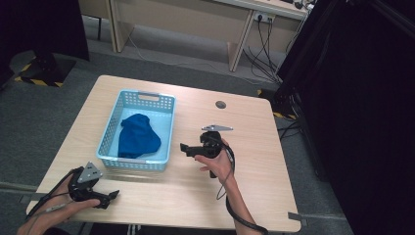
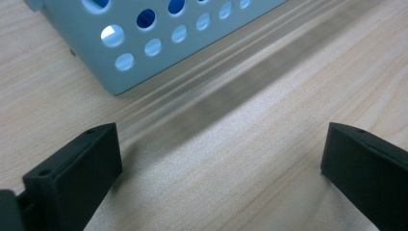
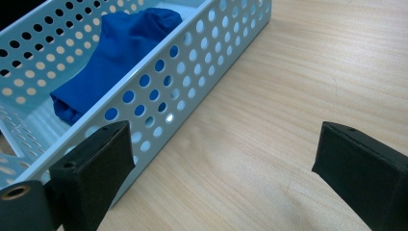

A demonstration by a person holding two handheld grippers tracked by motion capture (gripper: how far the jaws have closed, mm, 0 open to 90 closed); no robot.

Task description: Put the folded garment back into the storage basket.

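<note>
My left gripper (image 1: 113, 195) released, near basket (image 1: 169, 128) front corner. My right gripper (image 1: 183, 148) released, just beside basket's right wall. Blue cloth (image 1: 138, 136) inside basket.

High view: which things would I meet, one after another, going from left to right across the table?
Left tool held low at the near left corner → light blue perforated plastic basket with the crumpled dark blue cloth inside it → right tool held over the wooden table, level with the small round grey cap set in the tabletop farther back.
</note>
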